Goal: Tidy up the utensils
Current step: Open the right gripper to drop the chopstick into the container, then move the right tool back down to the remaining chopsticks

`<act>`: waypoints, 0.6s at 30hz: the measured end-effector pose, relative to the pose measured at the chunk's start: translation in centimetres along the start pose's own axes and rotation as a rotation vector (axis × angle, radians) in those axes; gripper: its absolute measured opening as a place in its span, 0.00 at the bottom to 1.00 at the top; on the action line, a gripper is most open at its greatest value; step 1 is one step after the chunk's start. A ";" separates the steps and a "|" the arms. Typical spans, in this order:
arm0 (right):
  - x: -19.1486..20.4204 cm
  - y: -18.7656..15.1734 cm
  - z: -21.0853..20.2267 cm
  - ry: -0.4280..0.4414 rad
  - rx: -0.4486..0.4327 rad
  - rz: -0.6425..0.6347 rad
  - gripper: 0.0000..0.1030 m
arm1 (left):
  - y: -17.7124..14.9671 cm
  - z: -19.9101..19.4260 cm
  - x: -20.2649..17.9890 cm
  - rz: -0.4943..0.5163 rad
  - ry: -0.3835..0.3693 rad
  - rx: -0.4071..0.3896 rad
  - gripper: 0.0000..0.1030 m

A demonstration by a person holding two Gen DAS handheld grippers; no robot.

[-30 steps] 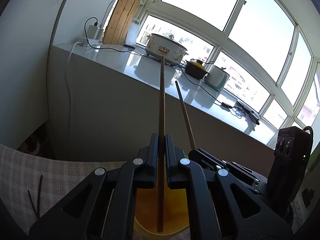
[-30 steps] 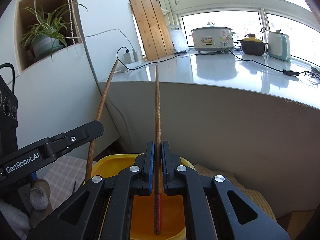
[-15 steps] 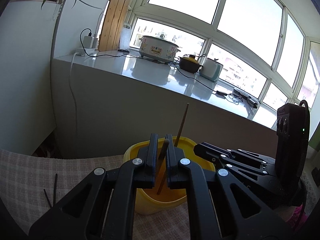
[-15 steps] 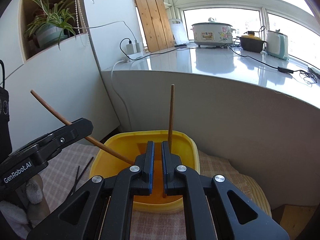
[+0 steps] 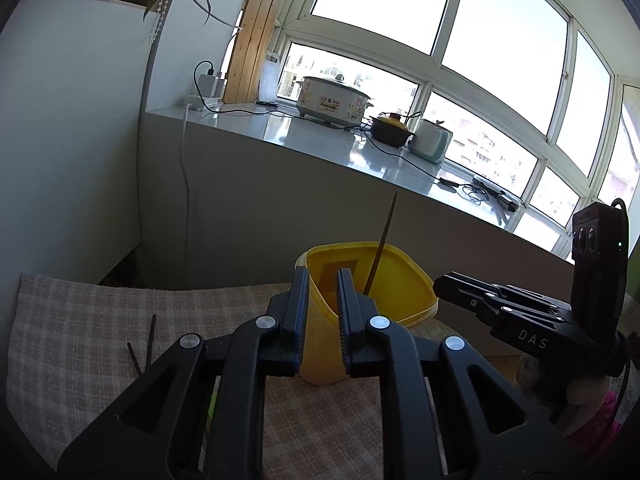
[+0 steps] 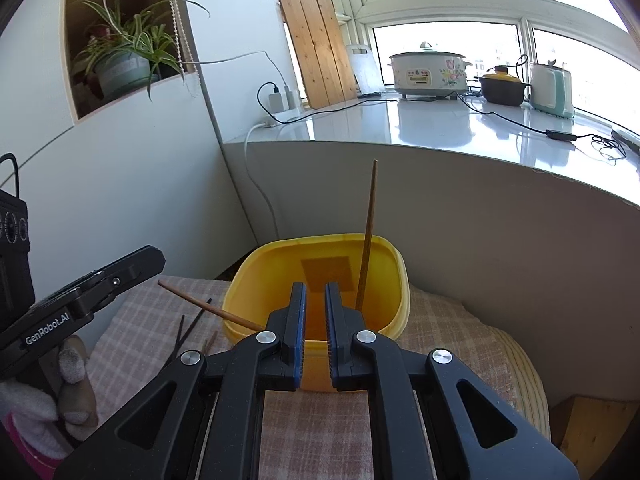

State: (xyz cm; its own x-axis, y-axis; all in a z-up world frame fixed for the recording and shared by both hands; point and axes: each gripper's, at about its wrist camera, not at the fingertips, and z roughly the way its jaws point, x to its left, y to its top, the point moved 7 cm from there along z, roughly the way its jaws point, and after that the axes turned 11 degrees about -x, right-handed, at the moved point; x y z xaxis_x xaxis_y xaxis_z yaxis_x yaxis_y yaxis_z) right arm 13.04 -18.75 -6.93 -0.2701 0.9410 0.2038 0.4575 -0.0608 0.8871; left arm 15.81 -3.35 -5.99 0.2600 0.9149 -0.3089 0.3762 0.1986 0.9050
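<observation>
A yellow tub stands on a checked cloth. One wooden chopstick leans upright inside it. A second chopstick lies across its left rim, tip pointing out left. My left gripper is open and empty, just in front of the tub's near left wall. My right gripper is open and empty, over the tub's near rim. Two dark chopsticks lie on the cloth to the left.
The checked cloth covers the work surface. A white counter runs behind, with a rice cooker, a pot and a kettle. A white cabinet wall stands at the left.
Both grippers opened and let go of their chopsticks, which now rest in the tub. Both grippers have pulled back from it.
</observation>
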 end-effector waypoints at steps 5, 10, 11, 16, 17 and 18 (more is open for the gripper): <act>1.4 -0.8 -1.5 -0.030 -0.011 -0.037 0.28 | -1.3 -2.1 1.8 0.016 0.065 0.022 0.30; 2.3 -1.9 -2.7 -0.073 -0.020 -0.047 0.50 | -3.0 -4.3 3.0 0.030 0.111 0.049 0.38; 2.3 -2.2 -2.9 -0.079 -0.016 -0.043 0.50 | -3.4 -4.6 3.3 0.034 0.122 0.059 0.38; 2.9 -3.7 -3.0 -0.092 0.012 -0.050 0.50 | -5.8 -5.8 4.6 0.025 0.150 0.105 0.39; 3.0 -3.9 -3.0 -0.094 0.016 -0.051 0.50 | -6.3 -6.0 4.8 0.019 0.156 0.114 0.39; 3.1 -4.1 -3.0 -0.093 0.019 -0.051 0.50 | -6.6 -6.1 5.1 0.014 0.162 0.122 0.39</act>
State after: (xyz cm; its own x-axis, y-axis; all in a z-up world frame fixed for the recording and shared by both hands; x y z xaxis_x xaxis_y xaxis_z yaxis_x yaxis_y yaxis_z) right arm 7.81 -16.58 -8.74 -0.2141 0.9696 0.1186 0.4616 -0.0065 0.8870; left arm 9.24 2.18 -11.80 0.1235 0.9638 -0.2365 0.4814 0.1502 0.8636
